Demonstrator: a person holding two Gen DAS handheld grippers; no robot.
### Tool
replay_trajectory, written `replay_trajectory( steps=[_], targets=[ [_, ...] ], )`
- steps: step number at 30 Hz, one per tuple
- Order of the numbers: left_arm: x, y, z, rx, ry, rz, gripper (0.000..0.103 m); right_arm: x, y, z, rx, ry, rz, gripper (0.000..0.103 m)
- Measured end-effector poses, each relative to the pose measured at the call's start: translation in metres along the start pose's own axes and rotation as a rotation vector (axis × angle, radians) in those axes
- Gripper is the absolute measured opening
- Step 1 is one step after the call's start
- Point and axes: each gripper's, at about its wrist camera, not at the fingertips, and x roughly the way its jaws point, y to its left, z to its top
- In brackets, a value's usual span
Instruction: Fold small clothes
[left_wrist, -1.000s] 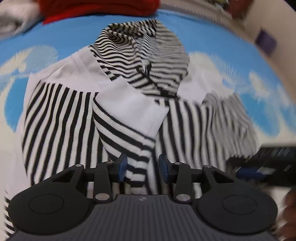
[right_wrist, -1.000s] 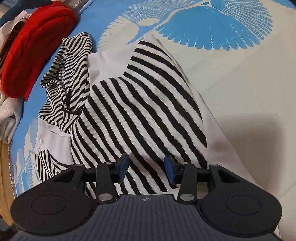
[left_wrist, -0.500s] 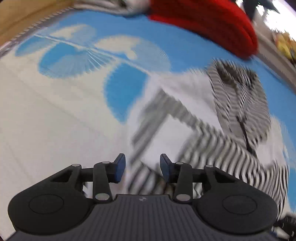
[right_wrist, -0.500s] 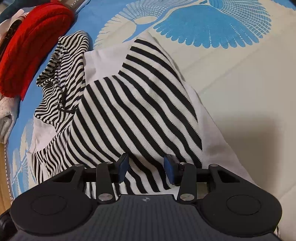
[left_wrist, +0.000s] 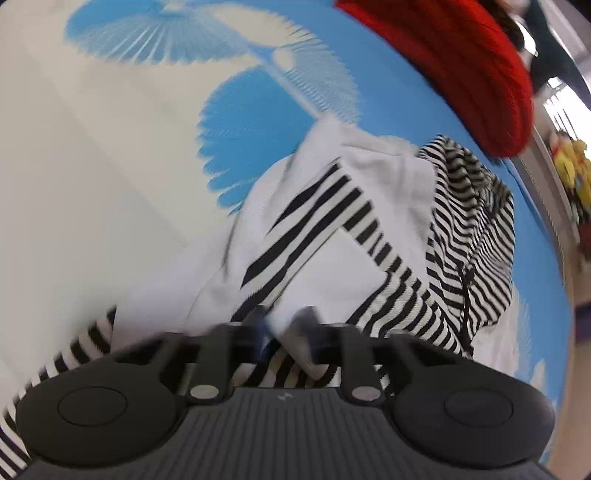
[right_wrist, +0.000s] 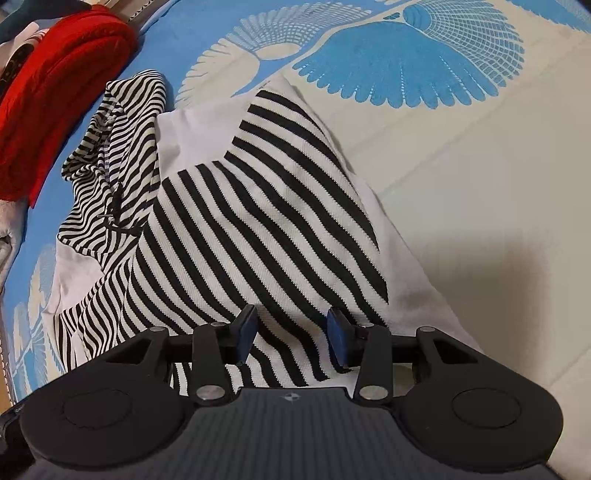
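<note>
- Left wrist view: the left gripper (left_wrist: 286, 332) sits low over the near-left part of the striped hooded top (left_wrist: 354, 236), which lies on the blue-and-cream bedspread (left_wrist: 110, 147). A white fold of the top runs between the blue pads, and the pads look closer together than half a second ago. The frame is blurred there, so whether they have clamped the cloth cannot be told.
- A second ago this camera looked square down the middle of the top, with a folded sleeve lying across the chest; half a second ago it was sweeping left — now it has settled at the garment's left edge. The red garment (left_wrist: 461, 62) lies at the far right edge of the bedspread, apart from the hood.
- Right wrist view: the right gripper (right_wrist: 291, 338) hovers over the near hem of the top (right_wrist: 258, 221), jaws spread wide with striped fabric lying loose between them and nothing pinched. This view has barely shifted over the last second, only edging nearer to the cloth.
- Judged from this, the left side is being taken up for the next fold — probably the left edge brought over toward the middle — while the right tool waits at the hem. The hood (right_wrist: 110, 147) is bunched at the far end and not yet tidied.
</note>
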Motion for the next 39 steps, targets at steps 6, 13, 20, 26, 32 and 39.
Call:
replay_trajectory(
  steps=[6, 13, 20, 26, 32, 39],
  targets=[
    [-0.076, -0.027, -0.007, 0.168, -0.196, 0.011, 0.006, -0.006, 0.002, 0.001, 0.026, -0.029, -0.035, 0.044],
    [-0.068, -0.003, -0.019, 0.13, -0.033, 0.146, 0.007, -0.015, -0.014, 0.0, 0.05, -0.069, -0.115, 0.042],
    [-0.06, -0.024, -0.019, 0.279, -0.014, -0.009, 0.026, -0.026, -0.036, 0.002, 0.106, -0.125, -0.259, 0.043],
    [-0.019, 0.003, -0.02, 0.16, 0.171, 0.027, 0.025, -0.045, -0.031, 0.005, 0.102, -0.163, -0.138, 0.046],
    [-0.042, -0.021, -0.02, 0.32, 0.025, 0.034, 0.034, -0.026, -0.012, 0.004, 0.011, -0.076, -0.056, 0.047],
    [-0.024, -0.01, -0.022, 0.246, 0.128, 0.051, 0.034, -0.02, 0.001, 0.001, 0.014, -0.065, -0.105, 0.047]
  ],
)
